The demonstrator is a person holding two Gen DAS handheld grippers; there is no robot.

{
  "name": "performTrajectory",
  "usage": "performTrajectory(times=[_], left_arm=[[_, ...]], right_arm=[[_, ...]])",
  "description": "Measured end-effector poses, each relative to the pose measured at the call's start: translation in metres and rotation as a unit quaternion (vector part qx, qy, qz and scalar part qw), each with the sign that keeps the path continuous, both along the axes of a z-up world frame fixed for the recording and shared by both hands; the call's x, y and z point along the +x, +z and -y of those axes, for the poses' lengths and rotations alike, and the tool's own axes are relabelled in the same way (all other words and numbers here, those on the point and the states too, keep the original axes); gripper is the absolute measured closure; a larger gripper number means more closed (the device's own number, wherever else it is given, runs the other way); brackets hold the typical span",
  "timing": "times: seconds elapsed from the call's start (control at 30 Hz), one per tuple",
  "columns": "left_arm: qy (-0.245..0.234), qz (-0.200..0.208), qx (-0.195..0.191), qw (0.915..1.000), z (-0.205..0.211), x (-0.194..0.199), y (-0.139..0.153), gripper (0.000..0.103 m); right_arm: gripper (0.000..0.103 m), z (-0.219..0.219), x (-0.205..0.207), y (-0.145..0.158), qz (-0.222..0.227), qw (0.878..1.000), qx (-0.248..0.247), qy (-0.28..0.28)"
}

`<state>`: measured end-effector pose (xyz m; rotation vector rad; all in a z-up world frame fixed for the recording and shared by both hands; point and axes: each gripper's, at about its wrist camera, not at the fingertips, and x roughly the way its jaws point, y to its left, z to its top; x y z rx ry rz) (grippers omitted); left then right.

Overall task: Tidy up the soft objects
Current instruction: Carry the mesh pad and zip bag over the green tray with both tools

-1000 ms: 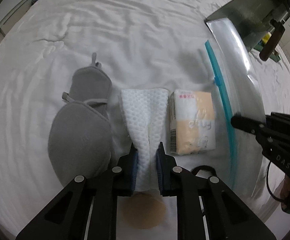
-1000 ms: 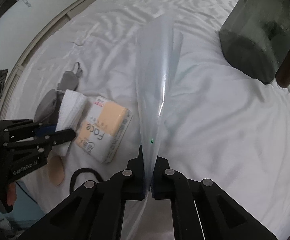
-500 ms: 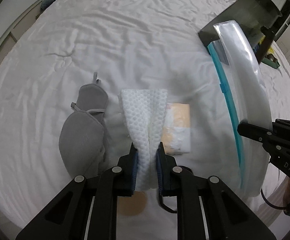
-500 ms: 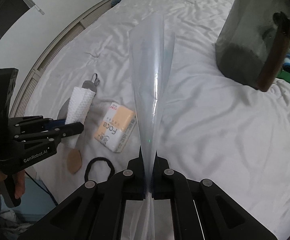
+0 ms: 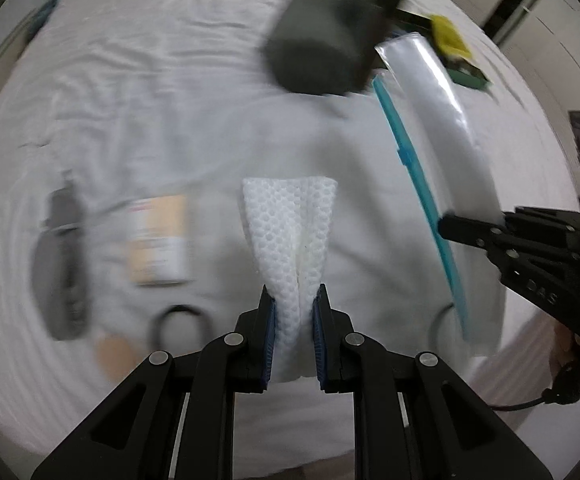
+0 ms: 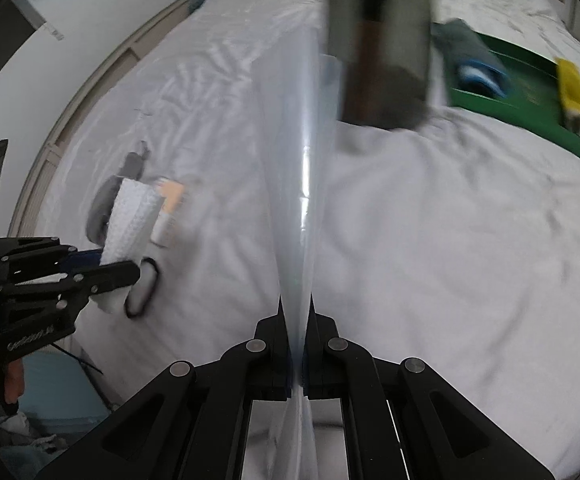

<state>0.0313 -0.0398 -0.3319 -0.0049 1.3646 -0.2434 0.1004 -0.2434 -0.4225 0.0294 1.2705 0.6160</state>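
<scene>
My left gripper point(image 5: 293, 304) is shut on a folded white waffle-textured cloth point(image 5: 291, 224) and holds it up above the white bed point(image 5: 150, 100). The cloth also shows in the right wrist view point(image 6: 130, 212). My right gripper point(image 6: 294, 312) is shut on the edge of a clear zip bag point(image 6: 293, 160) with a blue zip strip point(image 5: 421, 208), held upright to the right of the cloth. A tissue pack point(image 5: 158, 248), a grey eye mask point(image 5: 64, 268), a black hair tie point(image 5: 180, 322) and a tan pad point(image 5: 114, 354) lie on the bed at the left.
A dark grey box point(image 5: 329, 28) stands on the bed at the back. A green tray point(image 6: 529, 92) with a yellow item point(image 6: 573, 84) and a blue-white item lies at the back right. The bed's near edge is just below the grippers.
My left gripper has lifted the cloth higher and carried it right, toward the bag. The tissue pack and eye mask now lie to its left. The right gripper has raised the bag further.
</scene>
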Motion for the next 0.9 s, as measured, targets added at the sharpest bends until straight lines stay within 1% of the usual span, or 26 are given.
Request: performTrajectory(times=[0.13,0.17,0.27,0.3,0.37,0.43,0.5,0.6,0.7,0.83,0.9], left_arm=[[-0.032,-0.008,-0.027,0.9991,0.055,0.01,0.001,0.089],[-0.038,-0.009,-0.035,0.9986,0.068,0.012,0.003,0.089],[-0.048,-0.005,-0.06,0.9971,0.108,0.03,0.009,0.089],[-0.052,0.0,-0.072,0.9961,0.124,0.041,0.012,0.089],[-0.053,0.017,-0.082,0.9951,0.147,0.06,0.019,0.089],[-0.048,0.039,-0.091,0.994,0.172,0.087,0.024,0.089],[-0.038,0.057,-0.101,0.9925,0.19,0.119,0.028,0.089],[-0.017,0.095,-0.098,0.9905,0.216,0.17,0.032,0.089],[0.009,0.119,-0.101,0.9876,0.236,0.221,0.034,0.089],[0.038,0.141,-0.104,0.9838,0.258,0.286,0.029,0.089],[0.053,0.146,-0.096,0.9832,0.265,0.311,0.023,0.089]], right_arm=[[0.101,0.053,0.003,0.007,-0.006,1.0,-0.017,-0.025],[0.101,0.07,0.006,0.009,-0.006,0.999,-0.022,-0.032],[0.101,0.103,0.015,0.018,-0.002,0.999,-0.032,-0.043],[0.101,0.118,0.023,0.021,-0.001,0.998,-0.033,-0.047],[0.101,0.136,0.036,0.027,0.005,0.998,-0.035,-0.05],[0.101,0.157,0.056,0.032,0.016,0.998,-0.037,-0.052],[0.101,0.176,0.081,0.037,0.028,0.998,-0.032,-0.054],[0.101,0.2,0.127,0.043,0.053,0.997,-0.035,-0.053],[0.101,0.22,0.177,0.045,0.076,0.995,-0.035,-0.058],[0.101,0.236,0.246,0.052,0.107,0.992,-0.022,-0.061],[0.101,0.238,0.273,0.055,0.114,0.991,-0.006,-0.064]])
